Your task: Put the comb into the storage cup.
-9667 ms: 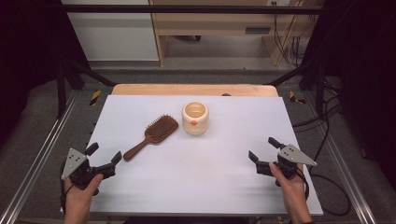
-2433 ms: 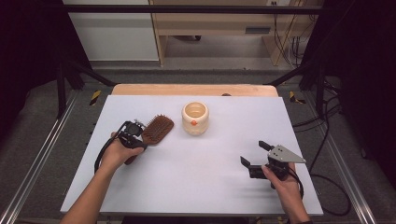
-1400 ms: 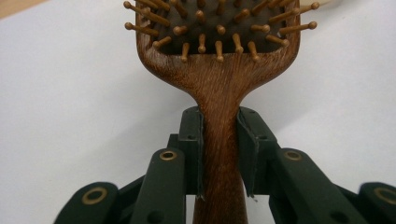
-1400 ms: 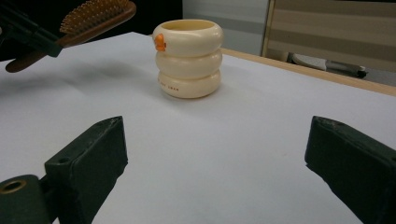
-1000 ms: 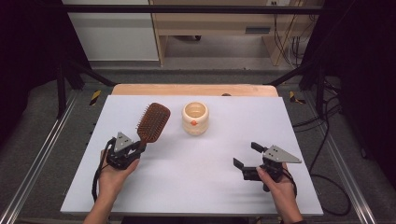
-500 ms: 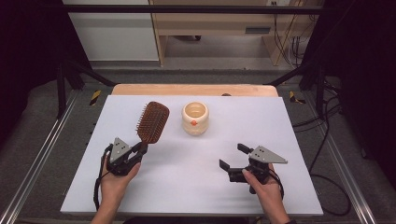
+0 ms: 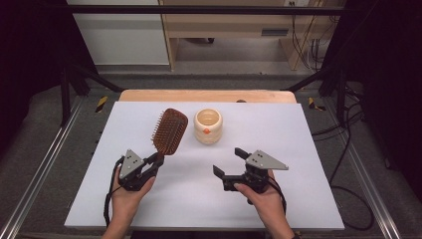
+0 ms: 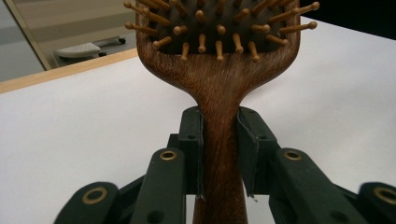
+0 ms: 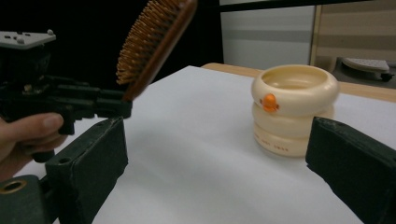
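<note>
On the white table (image 7: 298, 129), left gripper (image 7: 154, 162) jaws clamp the hairbrush (image 7: 169, 130), hiding its handle; right gripper (image 7: 230, 164) jaws gape.

Upper part of the hairbrush (image 8: 219, 51) head cut off by the top edge in the left gripper view, its handle end hidden below the frame, small print on the cream cup (image 9: 293, 109) too blurred to read, brush tip cropped in the right gripper view

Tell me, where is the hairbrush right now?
In the high view, the hairbrush is left of the cream cup, held by its handle in the left claw.
</note>
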Action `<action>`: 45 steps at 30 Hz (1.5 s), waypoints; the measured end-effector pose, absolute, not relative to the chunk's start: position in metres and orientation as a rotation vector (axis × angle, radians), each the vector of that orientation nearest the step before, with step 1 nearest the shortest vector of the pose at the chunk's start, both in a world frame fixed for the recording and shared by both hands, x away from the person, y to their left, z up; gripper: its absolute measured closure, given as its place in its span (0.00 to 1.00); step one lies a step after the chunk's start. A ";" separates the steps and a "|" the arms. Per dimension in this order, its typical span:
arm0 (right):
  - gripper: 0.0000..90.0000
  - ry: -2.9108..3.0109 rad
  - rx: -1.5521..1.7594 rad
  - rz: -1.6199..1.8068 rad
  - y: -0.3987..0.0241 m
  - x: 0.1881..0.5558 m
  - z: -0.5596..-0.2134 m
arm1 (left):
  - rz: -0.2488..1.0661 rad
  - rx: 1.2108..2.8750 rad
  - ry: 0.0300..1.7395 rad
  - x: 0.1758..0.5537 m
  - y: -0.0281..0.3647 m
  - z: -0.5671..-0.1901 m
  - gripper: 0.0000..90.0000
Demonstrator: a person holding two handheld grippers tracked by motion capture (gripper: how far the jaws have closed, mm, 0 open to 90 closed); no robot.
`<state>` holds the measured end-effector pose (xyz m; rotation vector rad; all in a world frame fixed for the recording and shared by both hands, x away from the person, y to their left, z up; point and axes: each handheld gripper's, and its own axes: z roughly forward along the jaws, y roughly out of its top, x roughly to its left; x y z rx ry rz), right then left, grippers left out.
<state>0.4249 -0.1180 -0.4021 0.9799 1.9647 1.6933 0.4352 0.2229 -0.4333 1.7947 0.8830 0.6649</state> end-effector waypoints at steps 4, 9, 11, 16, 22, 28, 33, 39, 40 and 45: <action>0.06 1.959 0.981 1.740 -0.096 0.441 -0.383 | 0.669 1.799 0.866 0.434 0.220 -0.433 0.81; 0.06 1.946 0.961 1.748 -0.080 0.453 -0.367 | 0.666 1.783 0.853 0.432 0.220 -0.431 0.81; 0.06 1.937 0.964 1.753 -0.074 0.457 -0.363 | 0.659 1.774 0.856 0.432 0.220 -0.431 0.81; 0.07 1.960 0.988 1.765 -0.064 0.462 -0.358 | 0.676 1.774 0.845 0.433 0.221 -0.431 0.80; 0.07 1.939 1.048 1.772 -0.066 0.462 -0.363 | 0.682 1.774 0.853 0.435 0.223 -0.437 0.81; 0.07 1.997 1.056 1.796 -0.054 0.463 -0.373 | 0.689 1.778 0.820 0.432 0.215 -0.434 0.81; 0.08 2.013 1.065 1.815 -0.051 0.462 -0.377 | 0.681 1.793 0.778 0.427 0.205 -0.432 0.81; 0.08 1.988 1.088 1.877 -0.052 0.462 -0.376 | 0.669 1.808 0.727 0.421 0.193 -0.431 0.81; 0.08 1.985 1.091 1.887 -0.052 0.462 -0.375 | 0.666 1.813 0.721 0.420 0.191 -0.431 0.81; 0.10 1.966 1.119 1.924 -0.054 0.462 -0.374 | 0.664 1.818 0.699 0.416 0.184 -0.430 0.81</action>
